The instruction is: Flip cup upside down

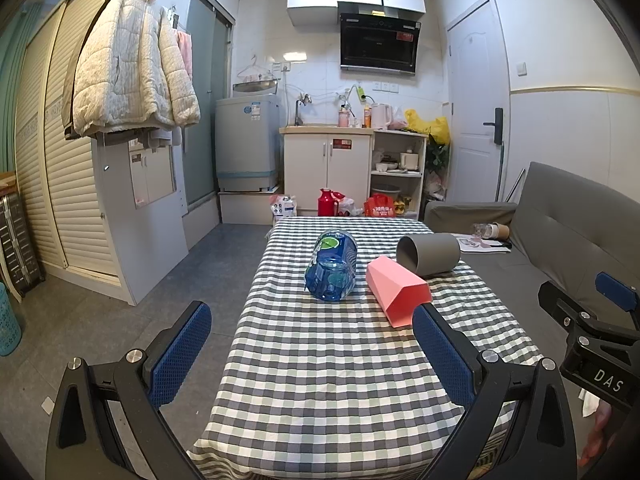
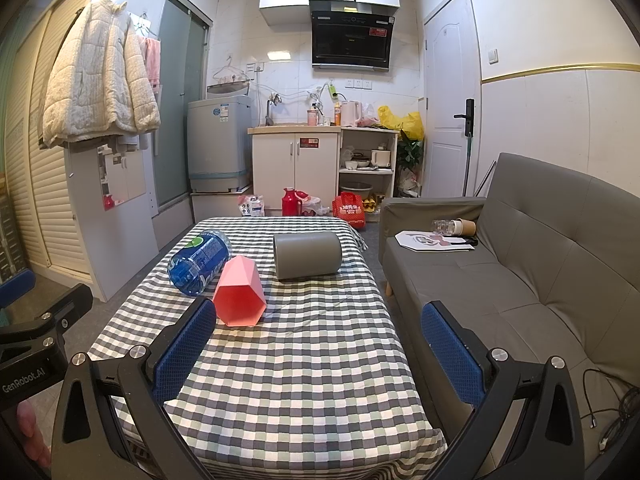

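Observation:
Three cups lie on their sides on the checked tablecloth [image 1: 320, 380] [image 2: 304, 360]. A pink hexagonal cup [image 1: 398, 290] [image 2: 239, 292] lies nearest, its mouth facing the right wrist view. A grey round cup [image 1: 429, 253] [image 2: 307, 255] lies behind it to the right. A blue clear plastic cup [image 1: 333, 266] [image 2: 199, 260] lies to the left. My left gripper [image 1: 312, 354] is open and empty, held back over the table's near end. My right gripper [image 2: 320, 344] is open and empty, also short of the cups. Each gripper shows at the edge of the other's view.
A grey sofa [image 2: 520, 280] stands right of the table with papers and a paper cup on it. The floor [image 1: 160, 300] lies left of the table. Kitchen cabinets [image 1: 326, 168], a washing machine [image 1: 246, 144] and a door [image 2: 448, 100] stand at the back.

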A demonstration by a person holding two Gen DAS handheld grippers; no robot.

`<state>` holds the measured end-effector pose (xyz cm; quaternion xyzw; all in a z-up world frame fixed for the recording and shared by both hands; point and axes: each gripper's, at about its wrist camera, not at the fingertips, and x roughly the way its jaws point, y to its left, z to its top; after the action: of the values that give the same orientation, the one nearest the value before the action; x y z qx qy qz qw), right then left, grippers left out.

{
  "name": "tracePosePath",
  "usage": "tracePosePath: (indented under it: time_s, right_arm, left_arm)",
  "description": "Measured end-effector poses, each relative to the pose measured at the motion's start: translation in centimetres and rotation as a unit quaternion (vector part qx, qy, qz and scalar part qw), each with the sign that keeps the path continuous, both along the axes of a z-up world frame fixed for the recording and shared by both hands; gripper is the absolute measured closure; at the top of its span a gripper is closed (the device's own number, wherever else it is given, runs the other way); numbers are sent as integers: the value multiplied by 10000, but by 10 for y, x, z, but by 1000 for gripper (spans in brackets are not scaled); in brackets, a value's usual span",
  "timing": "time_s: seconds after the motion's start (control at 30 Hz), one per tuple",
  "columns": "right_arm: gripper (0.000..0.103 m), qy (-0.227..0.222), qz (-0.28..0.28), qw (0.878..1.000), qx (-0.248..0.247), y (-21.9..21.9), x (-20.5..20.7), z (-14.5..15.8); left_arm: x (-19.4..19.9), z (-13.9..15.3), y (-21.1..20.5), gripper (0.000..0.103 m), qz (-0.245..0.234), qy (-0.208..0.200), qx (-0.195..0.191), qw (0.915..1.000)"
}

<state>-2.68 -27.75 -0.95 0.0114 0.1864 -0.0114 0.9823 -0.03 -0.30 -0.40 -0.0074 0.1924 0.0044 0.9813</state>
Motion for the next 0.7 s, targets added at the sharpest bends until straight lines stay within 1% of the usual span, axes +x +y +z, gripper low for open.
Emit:
tracePosePath:
  time_s: [0.57, 0.7]
  right_arm:
    - [0, 2, 1, 10000, 0, 0, 0, 0]
    - [0, 1, 1, 10000, 2, -1, 0, -1]
  left_arm:
    - [0, 0, 0, 0, -5, 13, -3, 10000]
    - [0, -7, -1, 0, -38, 22, -4, 10000]
